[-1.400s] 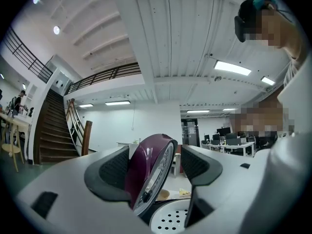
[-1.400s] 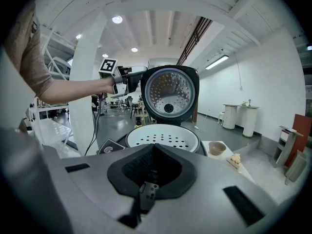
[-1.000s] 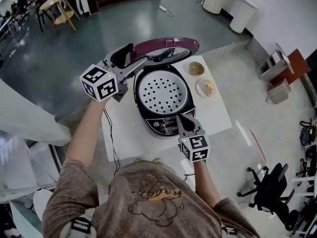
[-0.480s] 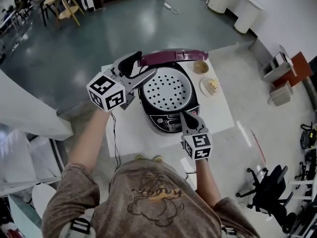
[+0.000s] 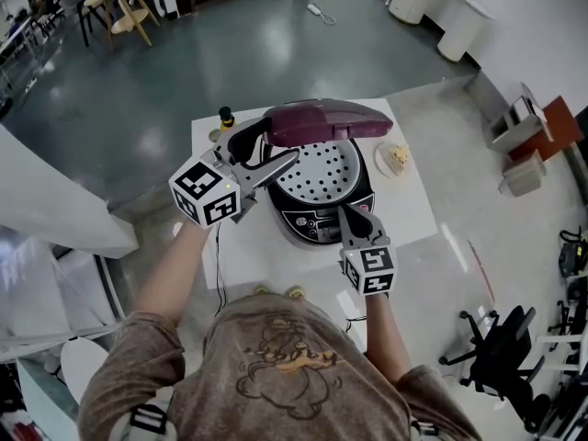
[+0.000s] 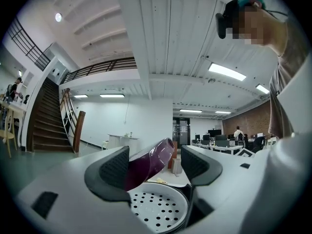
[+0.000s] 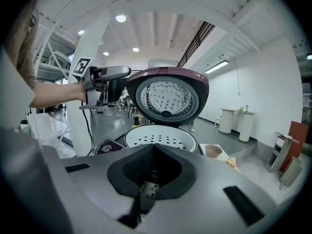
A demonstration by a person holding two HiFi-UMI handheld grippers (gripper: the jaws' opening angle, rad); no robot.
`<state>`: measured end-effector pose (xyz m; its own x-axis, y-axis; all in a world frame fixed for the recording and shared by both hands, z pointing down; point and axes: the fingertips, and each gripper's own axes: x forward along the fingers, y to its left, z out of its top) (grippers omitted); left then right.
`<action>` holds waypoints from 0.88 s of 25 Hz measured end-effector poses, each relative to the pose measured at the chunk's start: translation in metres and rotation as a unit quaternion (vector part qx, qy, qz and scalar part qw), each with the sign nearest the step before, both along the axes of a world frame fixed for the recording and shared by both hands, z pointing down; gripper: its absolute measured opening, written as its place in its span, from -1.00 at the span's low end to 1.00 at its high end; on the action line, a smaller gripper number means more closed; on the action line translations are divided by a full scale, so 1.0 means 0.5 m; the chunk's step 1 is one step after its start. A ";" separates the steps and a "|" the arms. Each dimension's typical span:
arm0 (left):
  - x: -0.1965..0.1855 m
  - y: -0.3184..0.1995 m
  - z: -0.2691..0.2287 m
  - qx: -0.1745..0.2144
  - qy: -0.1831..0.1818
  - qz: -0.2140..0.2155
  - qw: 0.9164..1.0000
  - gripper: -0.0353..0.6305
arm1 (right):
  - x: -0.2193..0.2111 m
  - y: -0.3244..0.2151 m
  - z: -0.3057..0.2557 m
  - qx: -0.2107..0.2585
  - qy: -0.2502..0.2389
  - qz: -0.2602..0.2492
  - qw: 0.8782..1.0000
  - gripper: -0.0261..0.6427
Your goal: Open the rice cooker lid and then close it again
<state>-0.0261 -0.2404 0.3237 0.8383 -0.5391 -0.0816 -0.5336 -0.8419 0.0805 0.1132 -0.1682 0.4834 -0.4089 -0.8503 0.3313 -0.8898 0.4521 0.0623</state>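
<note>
Head view: left gripper (image 5: 276,143) fingers apart around half-open lid (image 5: 323,119); right gripper (image 5: 353,215) fingers closed; panel (image 5: 315,221) print unreadable.

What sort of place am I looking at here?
Probably an open-plan office or lab hall: desks with monitors, a staircase to a railed gallery, a rolling office chair.

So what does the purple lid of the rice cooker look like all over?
The glossy plum-purple rice cooker lid looks like smooth plastic, round and domed. Its underside holds a silvery dimpled plate with a dark knob near the bottom edge. It is half raised, hinged at the back, tilted over the white holed steamer tray. Its left edge sits between the open tongs of the left gripper; whether they touch it I cannot tell.
</note>
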 end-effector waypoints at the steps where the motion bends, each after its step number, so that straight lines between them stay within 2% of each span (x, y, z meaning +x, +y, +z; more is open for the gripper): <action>1: 0.002 0.006 0.005 0.001 -0.004 0.001 1.000 0.10 | 0.001 0.000 0.000 0.000 0.000 0.000 1.000 -0.91; 5: 0.009 0.026 0.025 0.001 -0.018 0.006 1.000 0.10 | 0.001 -0.001 -0.002 0.002 0.001 0.001 1.000 -0.91; 22: 0.020 0.088 0.112 -0.049 -0.005 0.016 0.999 0.09 | -0.001 0.002 -0.002 0.001 -0.004 -0.007 1.000 -0.91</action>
